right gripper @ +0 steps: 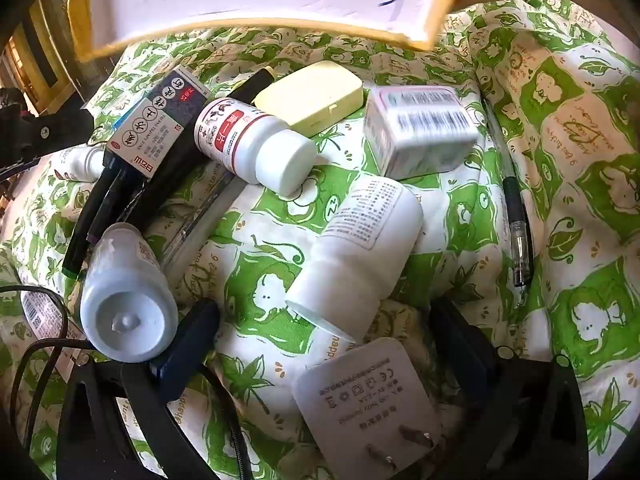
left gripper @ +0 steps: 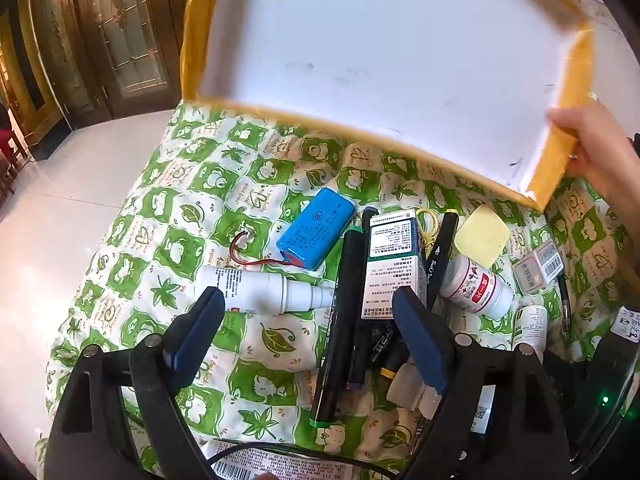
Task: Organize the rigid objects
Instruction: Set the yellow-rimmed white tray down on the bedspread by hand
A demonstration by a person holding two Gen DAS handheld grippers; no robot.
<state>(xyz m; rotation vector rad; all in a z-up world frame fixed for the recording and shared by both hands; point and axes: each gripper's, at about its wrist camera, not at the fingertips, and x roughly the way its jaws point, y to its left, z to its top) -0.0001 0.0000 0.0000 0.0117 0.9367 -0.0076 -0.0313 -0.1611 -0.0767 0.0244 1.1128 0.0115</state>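
Left wrist: blue battery pack (left gripper: pixel 316 229) with red lead — both grippers' fingers wide, empty.

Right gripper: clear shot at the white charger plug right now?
Probably yes. The right gripper is open, and the white charger plug lies flat on the quilt between its fingers with nothing on top. Only a white bottle crowds its far edge.
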